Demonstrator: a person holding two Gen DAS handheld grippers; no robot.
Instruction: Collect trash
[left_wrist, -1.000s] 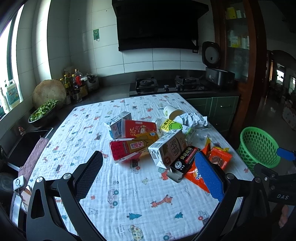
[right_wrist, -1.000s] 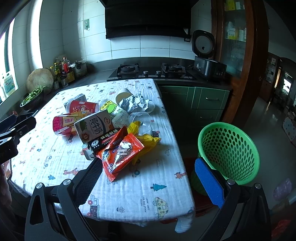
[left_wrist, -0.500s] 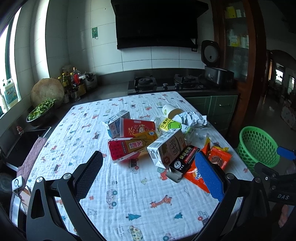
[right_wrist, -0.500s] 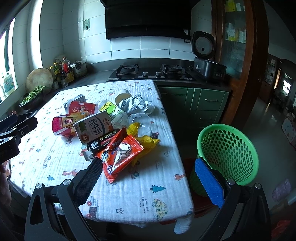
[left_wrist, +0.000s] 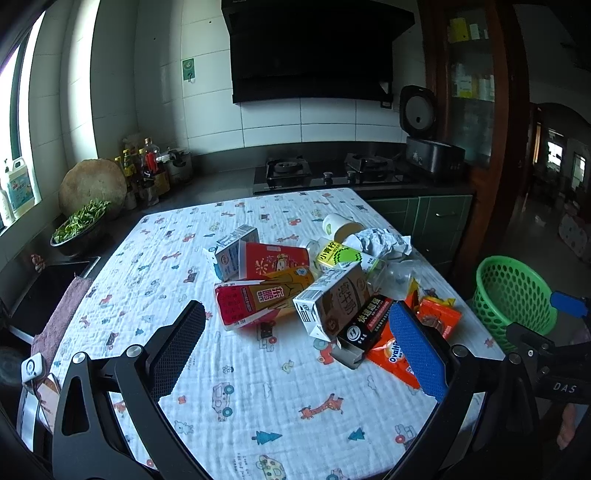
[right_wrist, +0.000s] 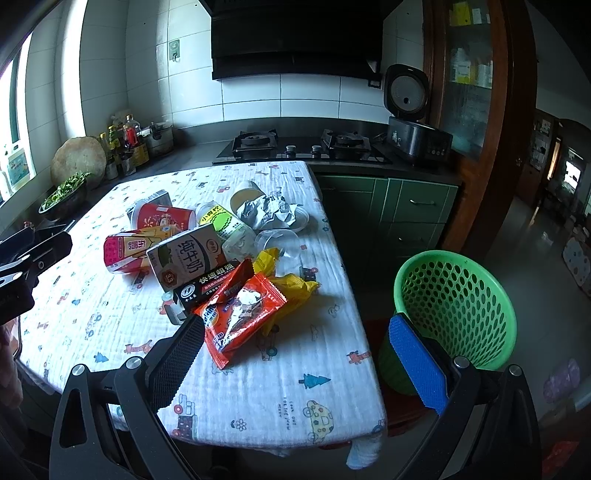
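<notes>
Your table (left_wrist: 155, 295), under its white cloth printed with small animals and cars, fills both views, with the trash heaped right of its middle. Only your right wrist view takes in the whole green basket (right_wrist: 456, 295), standing on the floor just off the table's right edge; your left wrist view catches part of it at far right (left_wrist: 513, 291), behind your right gripper (left_wrist: 561, 332). Only the left view shows the dark sink (left_wrist: 48, 288) off the table's left side.

In the heap, a red and yellow drink carton (left_wrist: 258, 299) lies on its side at the left, a white milk carton (right_wrist: 186, 254) leans against it, and a black box (right_wrist: 207, 286) rests along the milk carton's near edge. An orange snack wrapper (right_wrist: 242, 317) lies nearest you, over a yellow wrapper (right_wrist: 295, 288). Crumpled paper (right_wrist: 267, 212) and a paper cup (right_wrist: 245, 192) sit at the far end.

Your left gripper (left_wrist: 295, 354) and right gripper (right_wrist: 295, 354) both stand spread wide — nothing between the pads, both above the near table edge.
</notes>
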